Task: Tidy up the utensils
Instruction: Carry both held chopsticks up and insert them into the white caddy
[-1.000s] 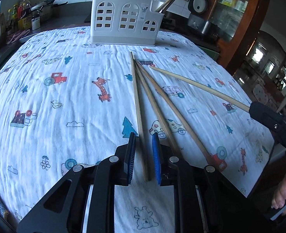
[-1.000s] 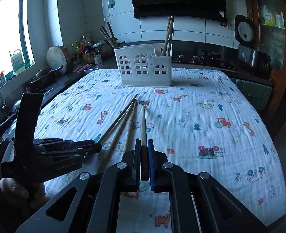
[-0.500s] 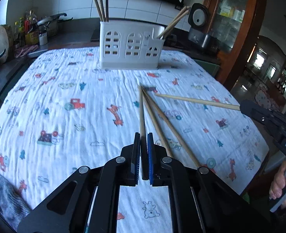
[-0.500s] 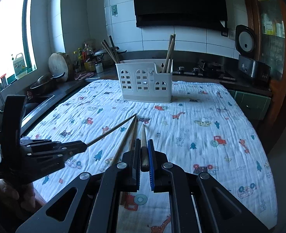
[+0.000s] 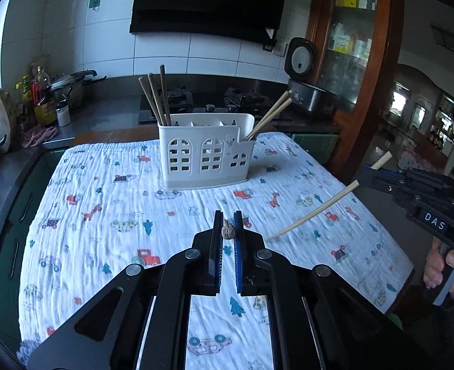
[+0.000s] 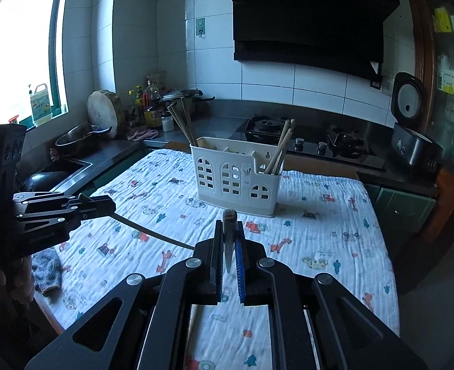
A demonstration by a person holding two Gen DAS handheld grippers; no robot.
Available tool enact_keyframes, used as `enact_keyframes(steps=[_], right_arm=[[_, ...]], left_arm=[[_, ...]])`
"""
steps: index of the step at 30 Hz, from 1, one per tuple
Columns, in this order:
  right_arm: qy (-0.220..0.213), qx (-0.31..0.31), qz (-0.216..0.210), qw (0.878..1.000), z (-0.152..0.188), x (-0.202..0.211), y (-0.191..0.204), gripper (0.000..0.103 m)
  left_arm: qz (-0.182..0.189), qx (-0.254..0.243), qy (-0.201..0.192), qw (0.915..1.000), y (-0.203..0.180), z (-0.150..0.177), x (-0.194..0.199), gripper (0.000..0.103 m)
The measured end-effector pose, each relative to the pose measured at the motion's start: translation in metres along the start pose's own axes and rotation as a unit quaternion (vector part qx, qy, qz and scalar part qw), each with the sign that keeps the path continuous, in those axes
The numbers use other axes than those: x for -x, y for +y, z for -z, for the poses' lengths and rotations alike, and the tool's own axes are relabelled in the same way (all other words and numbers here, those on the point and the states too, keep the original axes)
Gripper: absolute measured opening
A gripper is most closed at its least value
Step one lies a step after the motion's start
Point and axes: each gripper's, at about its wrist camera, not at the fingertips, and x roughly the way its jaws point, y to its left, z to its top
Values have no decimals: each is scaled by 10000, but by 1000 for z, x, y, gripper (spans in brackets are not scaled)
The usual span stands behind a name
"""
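My left gripper (image 5: 227, 219) is shut on a wooden chopstick (image 5: 228, 232) seen end-on, raised above the table. My right gripper (image 6: 229, 226) is shut on another chopstick (image 6: 229, 217), also lifted; from the left wrist view that chopstick (image 5: 313, 213) slants down from the right gripper (image 5: 370, 171). In the right wrist view the left gripper (image 6: 111, 205) holds its chopstick (image 6: 153, 231) pointing down-right. The white utensil caddy (image 5: 206, 151) stands at the far end of the cloth, with three chopsticks (image 5: 157, 97) in its left compartment and two (image 5: 271, 114) in its right.
A printed white cloth (image 5: 109, 215) covers the table. Behind it runs a dark counter with a gas stove (image 6: 307, 141), a rice cooker (image 5: 307, 92), bottles (image 5: 40, 98) and a sink (image 6: 63, 169). A wooden cabinet (image 5: 359, 61) stands at the right.
Both grippers have risen from the cloth, each lifting a chopstick. The left gripper closed on its chopstick during the last second. The chopsticks that lay on the cloth are no longer in sight.
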Motion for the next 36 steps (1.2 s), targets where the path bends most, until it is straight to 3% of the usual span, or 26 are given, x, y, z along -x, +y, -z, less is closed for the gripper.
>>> enact_keyframes(steps=[9,18,22,28,36], right_arm=[[82,120,-51,9999,-77,-18,-19,7],[-102,72,-14,9999,-148,-30,-37,7],[-229,21,92,9997,-172,-38,-44,7],[-323,-97,173,9993,-191,-55,-55,7],[-223,-118,279,9993,-193,-88,-65,7]], left_arm=[[173,-172,-94,9997,8,-65,-2,5],[223,-259,-911,9953,13,-162,17,5],[-37,-321,-1171,9926,14,-194,7,5],[-440,-291,-1061,9930,21,-213,-33,5],[-496,-4,-742,9960,50,-208,-71,5]])
